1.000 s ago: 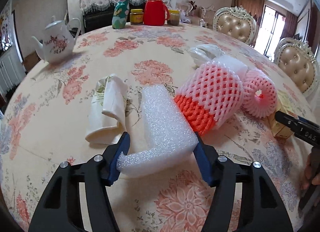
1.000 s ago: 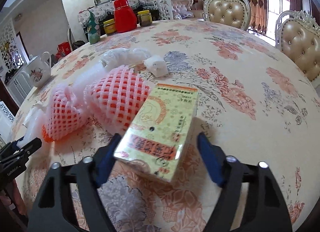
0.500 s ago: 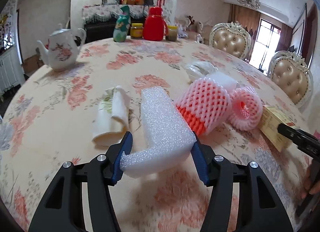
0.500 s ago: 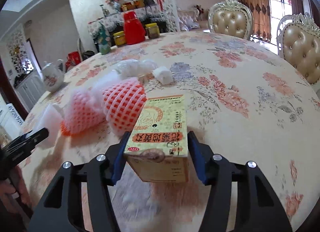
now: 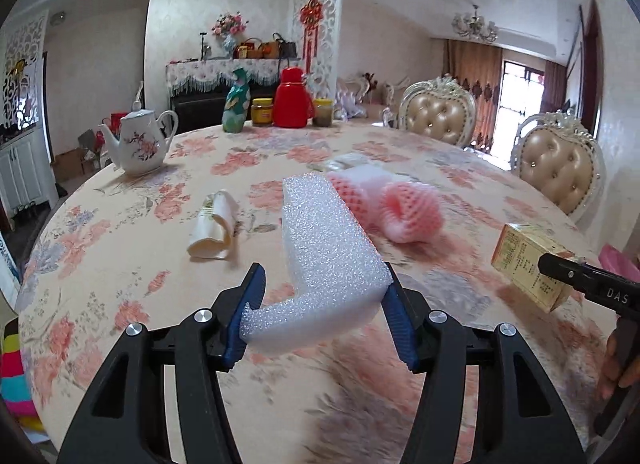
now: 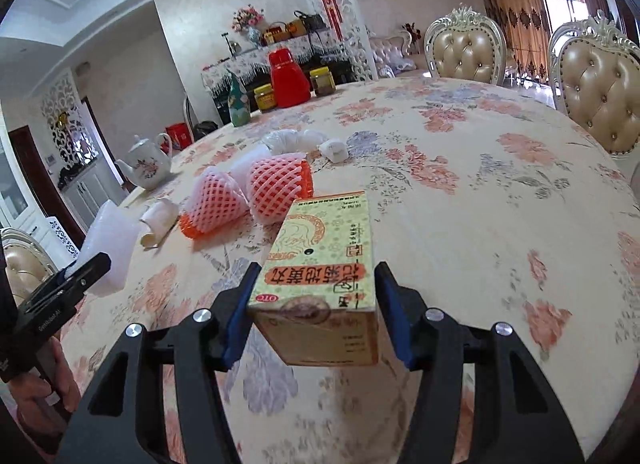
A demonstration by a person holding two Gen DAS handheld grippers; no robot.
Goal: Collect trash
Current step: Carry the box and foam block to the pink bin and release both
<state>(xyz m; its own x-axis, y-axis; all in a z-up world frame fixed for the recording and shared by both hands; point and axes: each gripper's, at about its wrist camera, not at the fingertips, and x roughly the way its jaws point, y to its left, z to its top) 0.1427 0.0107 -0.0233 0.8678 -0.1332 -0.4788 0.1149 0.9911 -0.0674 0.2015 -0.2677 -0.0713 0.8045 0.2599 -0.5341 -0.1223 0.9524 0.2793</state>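
My left gripper [image 5: 320,318] is shut on a white foam block [image 5: 324,248] and holds it above the floral table [image 5: 120,256]. My right gripper [image 6: 316,304] is shut on a yellow medicine box [image 6: 324,264], also lifted; the box shows at the right in the left wrist view [image 5: 528,260]. On the table lie pink foam fruit nets [image 6: 248,192], a rolled cream wrapper [image 5: 214,226], a crumpled white plastic bag [image 6: 288,140] and a small white wad [image 6: 334,150].
A white teapot [image 5: 138,144], a red jug [image 5: 292,104], jars [image 5: 262,112] and a green figurine [image 5: 236,104] stand at the table's far edge. Padded chairs [image 6: 596,84] stand at the right. The left gripper's body [image 6: 52,296] shows at left in the right wrist view.
Both grippers have risen off the table with their loads. The right gripper closed on the box and lifted it; the foam block came up with the left gripper.
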